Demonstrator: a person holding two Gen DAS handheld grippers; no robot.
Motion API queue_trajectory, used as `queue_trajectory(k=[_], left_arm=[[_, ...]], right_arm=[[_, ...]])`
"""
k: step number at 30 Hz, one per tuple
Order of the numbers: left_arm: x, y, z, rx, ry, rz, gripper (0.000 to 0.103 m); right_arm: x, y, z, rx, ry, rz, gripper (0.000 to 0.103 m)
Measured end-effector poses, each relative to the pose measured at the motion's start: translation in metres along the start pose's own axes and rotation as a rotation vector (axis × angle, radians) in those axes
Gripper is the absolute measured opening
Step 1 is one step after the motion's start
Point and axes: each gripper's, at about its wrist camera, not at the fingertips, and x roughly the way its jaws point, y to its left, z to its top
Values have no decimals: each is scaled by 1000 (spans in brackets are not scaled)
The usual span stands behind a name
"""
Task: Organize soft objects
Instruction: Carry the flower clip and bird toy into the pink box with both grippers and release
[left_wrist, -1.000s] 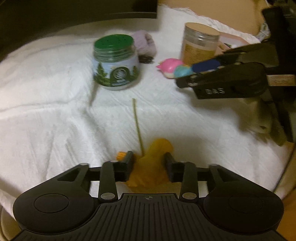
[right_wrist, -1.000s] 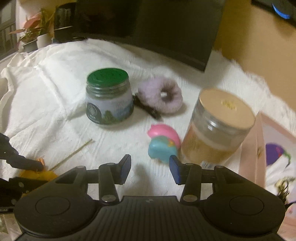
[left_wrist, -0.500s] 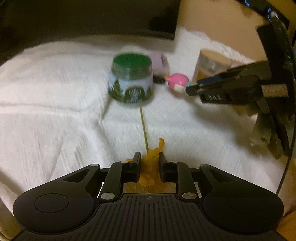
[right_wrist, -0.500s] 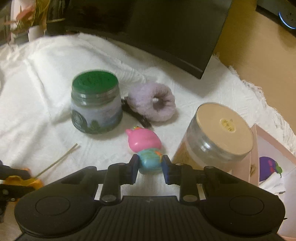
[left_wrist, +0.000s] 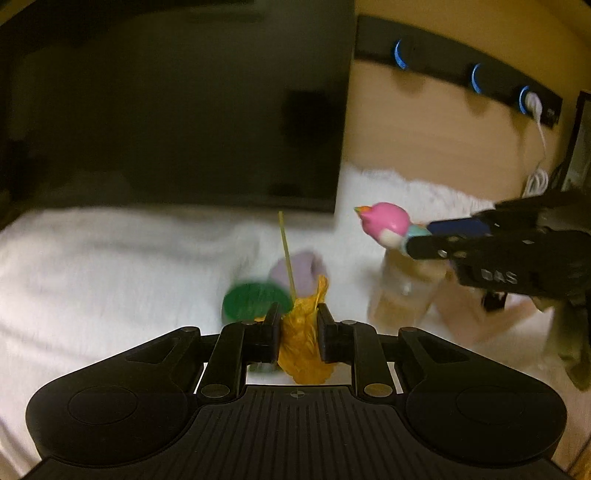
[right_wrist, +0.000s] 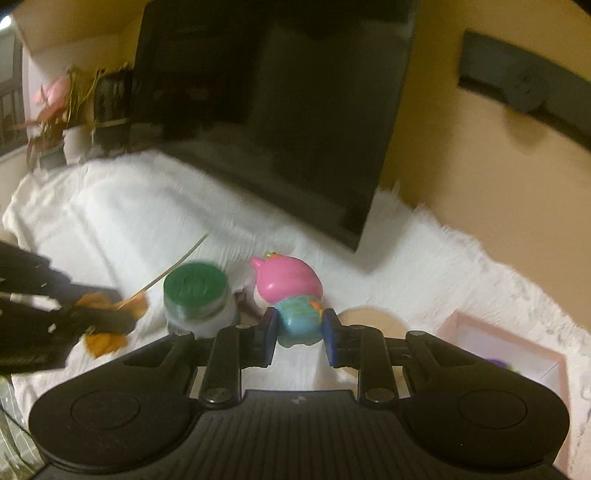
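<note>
White cloth (right_wrist: 110, 221): textured weave, wrinkled, fringed at the right edge; covers the whole work surface. Broad bare stretch on its left side.
Dark flat screen (right_wrist: 277, 110): stands at the cloth's back edge, matte, sharp lower corner.
Pink box (right_wrist: 517, 354): open, at the right edge of the cloth; something purple inside, too blurred to name.
Tan-lidded jar (left_wrist: 402, 295): clear cylinder, tan fill; sits below the right gripper.
Green-lidded jar (right_wrist: 197, 295): round ribbed lid, pale body; contents not visible.
Lilac fuzzy ring (left_wrist: 303, 273): lies behind the green lid, partly hidden.
Right gripper (right_wrist: 300, 330): clenched on the squishy toy (right_wrist: 291, 295), smooth, pink top, teal base, held above the cloth between the two jars.
Left gripper (left_wrist: 297, 332): clamped on the orange flower (left_wrist: 303, 343), crumpled thin petals, thin yellow-green stem (left_wrist: 286, 254) sticking up; held over the green-lidded jar.
</note>
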Motion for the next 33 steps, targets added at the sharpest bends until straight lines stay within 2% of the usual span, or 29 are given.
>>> queue_trajectory(k=[5, 10, 14, 19, 25, 28, 30, 33], left_arm=[[14, -20, 36, 26, -34, -54, 22], [35, -64, 60, 76, -43, -155, 22], [62, -110, 73, 121, -19, -264, 22], [93, -164, 74, 178, 38, -385, 23], [131, -206, 64, 192, 115, -495, 23], [145, -223, 56, 189, 133, -505, 23], [151, -231, 51, 183, 137, -476, 23], [167, -242, 45, 183, 186, -438, 23]], right_arm=[[-28, -33, 12, 54, -59, -58, 25], [-56, -77, 2, 94, -101, -170, 25], [-68, -115, -15, 135, -89, -266, 25], [-76, -161, -36, 205, -51, -359, 25], [-74, -197, -59, 318, 2, -396, 25], [-74, -206, -71, 352, 28, -396, 26], [-73, -214, -77, 360, 40, -362, 26], [-68, -226, -81, 355, 55, -333, 26]])
